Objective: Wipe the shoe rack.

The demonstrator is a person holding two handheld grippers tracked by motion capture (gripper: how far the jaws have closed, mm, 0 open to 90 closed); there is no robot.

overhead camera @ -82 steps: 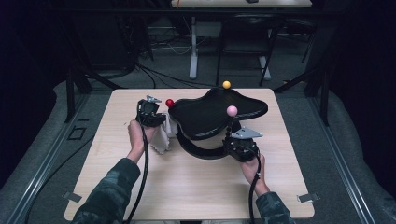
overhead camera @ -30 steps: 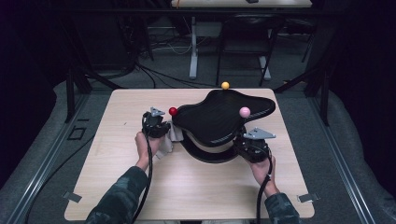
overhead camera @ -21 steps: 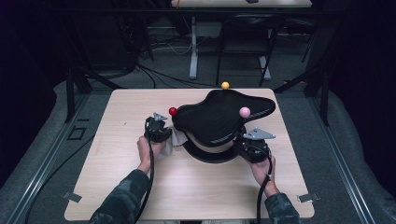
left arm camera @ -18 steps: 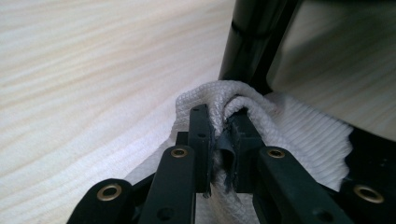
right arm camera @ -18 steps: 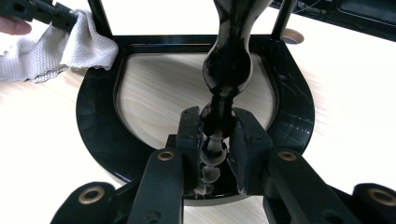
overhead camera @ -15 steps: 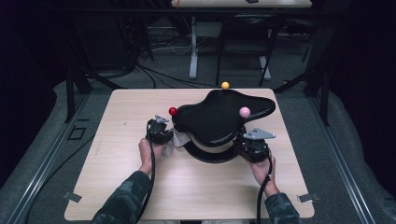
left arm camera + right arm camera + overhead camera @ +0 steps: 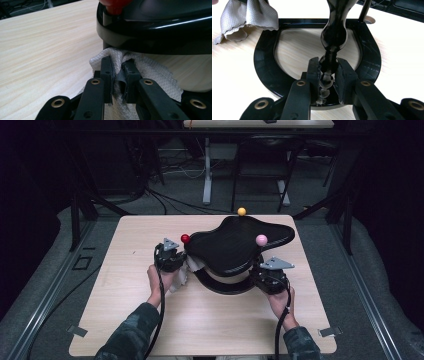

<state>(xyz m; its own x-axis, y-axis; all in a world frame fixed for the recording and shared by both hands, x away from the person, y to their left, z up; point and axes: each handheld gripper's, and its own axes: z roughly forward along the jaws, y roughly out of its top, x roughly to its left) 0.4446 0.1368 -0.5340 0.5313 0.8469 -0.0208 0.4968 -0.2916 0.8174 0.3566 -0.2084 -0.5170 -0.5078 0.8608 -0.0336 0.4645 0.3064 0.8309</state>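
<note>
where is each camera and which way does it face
High view: above the person's side of the table, looking forward and down; both forearms, left gripper and right gripper show.
Left gripper view: on the left gripper, looking along its jaws, shut on a cloth under the black stand.
Right gripper view: on the right gripper, jaws shut on the stand's post.
Shared: cloth and stand appear in all three.

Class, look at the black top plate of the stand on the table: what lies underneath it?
Under the black top plate sit a black horseshoe base, bare table wood inside it, a turned post gripped by the right tool, and a white cloth pinched by the left tool. The plate covers the base's rear.
</note>
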